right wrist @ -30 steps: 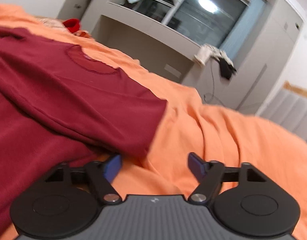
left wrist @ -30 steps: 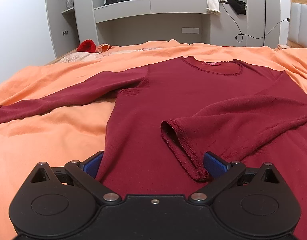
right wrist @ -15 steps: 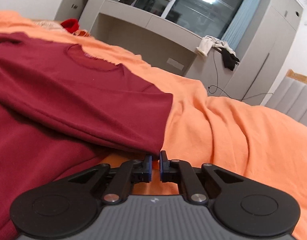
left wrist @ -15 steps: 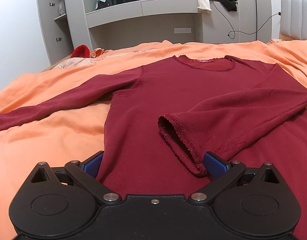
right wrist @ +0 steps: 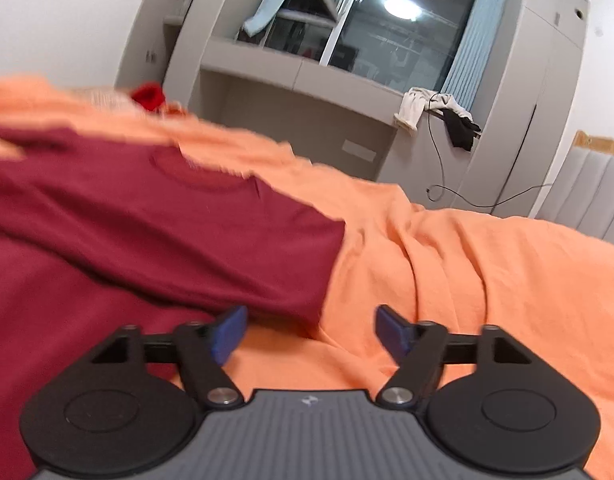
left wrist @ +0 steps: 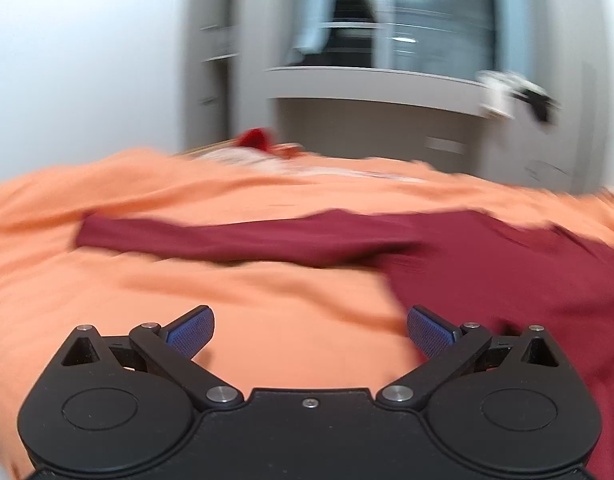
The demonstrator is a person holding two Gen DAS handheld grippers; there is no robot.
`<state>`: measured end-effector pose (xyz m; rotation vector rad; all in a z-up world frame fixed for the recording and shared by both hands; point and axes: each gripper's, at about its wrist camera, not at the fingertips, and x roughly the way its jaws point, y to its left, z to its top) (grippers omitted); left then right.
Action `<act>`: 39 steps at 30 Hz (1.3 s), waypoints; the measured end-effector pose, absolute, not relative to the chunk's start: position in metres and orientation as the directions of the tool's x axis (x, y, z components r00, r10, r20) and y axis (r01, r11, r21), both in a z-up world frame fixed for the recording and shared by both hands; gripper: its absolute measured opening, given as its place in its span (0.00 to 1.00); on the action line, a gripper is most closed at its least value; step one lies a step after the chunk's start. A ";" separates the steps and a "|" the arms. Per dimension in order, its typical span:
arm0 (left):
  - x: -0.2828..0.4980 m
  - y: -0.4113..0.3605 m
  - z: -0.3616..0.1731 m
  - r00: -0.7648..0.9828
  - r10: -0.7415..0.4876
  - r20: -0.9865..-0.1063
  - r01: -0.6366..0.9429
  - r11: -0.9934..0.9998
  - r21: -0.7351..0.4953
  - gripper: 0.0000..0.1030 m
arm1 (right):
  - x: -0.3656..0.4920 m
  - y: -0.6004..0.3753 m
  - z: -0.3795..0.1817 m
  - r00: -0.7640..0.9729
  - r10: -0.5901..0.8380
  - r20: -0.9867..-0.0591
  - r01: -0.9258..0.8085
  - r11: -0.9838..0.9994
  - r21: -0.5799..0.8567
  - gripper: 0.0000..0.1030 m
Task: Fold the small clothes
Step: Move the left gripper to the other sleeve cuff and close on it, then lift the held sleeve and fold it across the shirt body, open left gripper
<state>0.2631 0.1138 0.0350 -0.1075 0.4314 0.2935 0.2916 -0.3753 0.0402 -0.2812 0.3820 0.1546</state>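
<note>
A dark red long-sleeved top (left wrist: 527, 276) lies flat on the orange bedsheet (left wrist: 187, 288). Its left sleeve (left wrist: 235, 240) stretches out to the left across the sheet. My left gripper (left wrist: 310, 330) is open and empty, low over bare sheet just left of the top's side edge. In the right wrist view the top (right wrist: 107, 240) has its right sleeve folded across the body, with the fold edge (right wrist: 323, 280) near my right gripper (right wrist: 310, 330). That gripper is open and empty, just in front of the fold. Both views are motion-blurred.
A grey built-in desk and shelf unit (right wrist: 299, 92) with a window stands behind the bed. Clothes (right wrist: 439, 116) and a cable hang off its ledge. A red item (left wrist: 255, 138) lies at the bed's far edge. A padded headboard (right wrist: 587, 196) is at the right.
My left gripper swung left, from over the top's body to the sheet beside its left sleeve. My right gripper, shut half a second ago at the fold edge, has opened.
</note>
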 end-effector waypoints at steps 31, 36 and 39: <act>0.358 0.328 0.002 0.721 0.511 -0.468 -0.689 0.462 -0.558 0.35 | 0.297 -0.350 0.033 0.854 0.318 -0.412 -0.334 0.942 0.037 1.00; 0.350 0.339 -0.001 0.733 0.513 -0.446 -0.664 0.402 -0.630 0.06 | 0.296 -0.350 0.032 0.850 0.321 -0.417 -0.338 0.940 0.034 1.00; 0.348 0.329 0.014 0.767 0.523 -0.372 -0.624 0.471 -0.623 0.05 | 0.295 -0.351 0.032 0.853 0.316 -0.415 -0.331 0.943 0.037 1.00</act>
